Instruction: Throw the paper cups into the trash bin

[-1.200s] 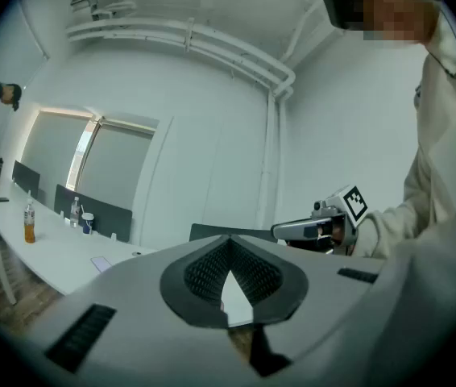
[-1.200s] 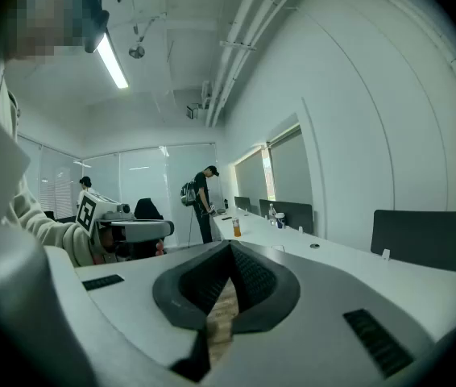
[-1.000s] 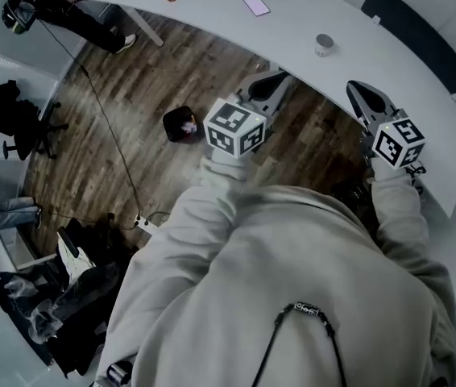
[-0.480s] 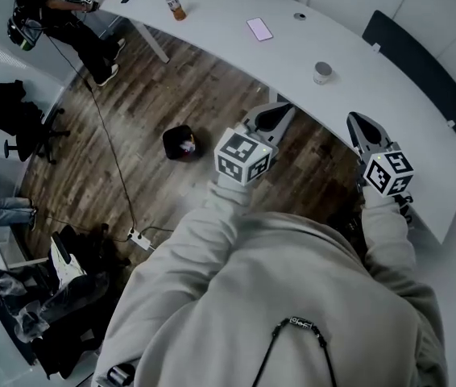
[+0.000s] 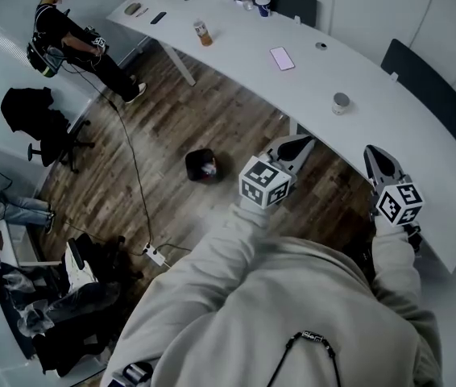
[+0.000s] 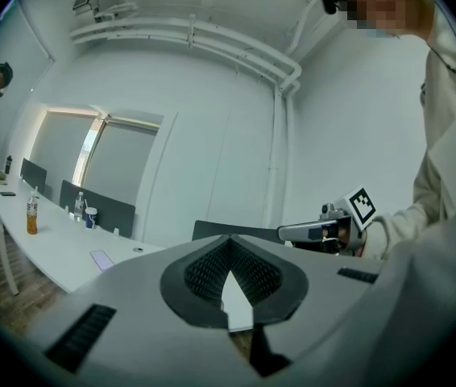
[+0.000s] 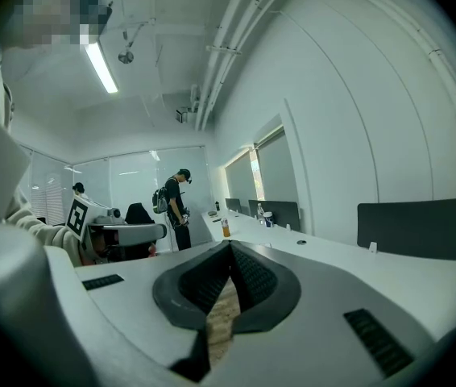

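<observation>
Both grippers' fingers (image 6: 208,271) are pressed together and hold nothing. The left gripper (image 5: 296,146) and right gripper (image 5: 375,158) hang by the long white bench (image 5: 308,79), where a small white paper cup (image 5: 341,102) stands. The black trash bin (image 5: 202,164) sits on the wooden floor (image 5: 163,127). I think the next job is to open up and reach for the cup.
</observation>
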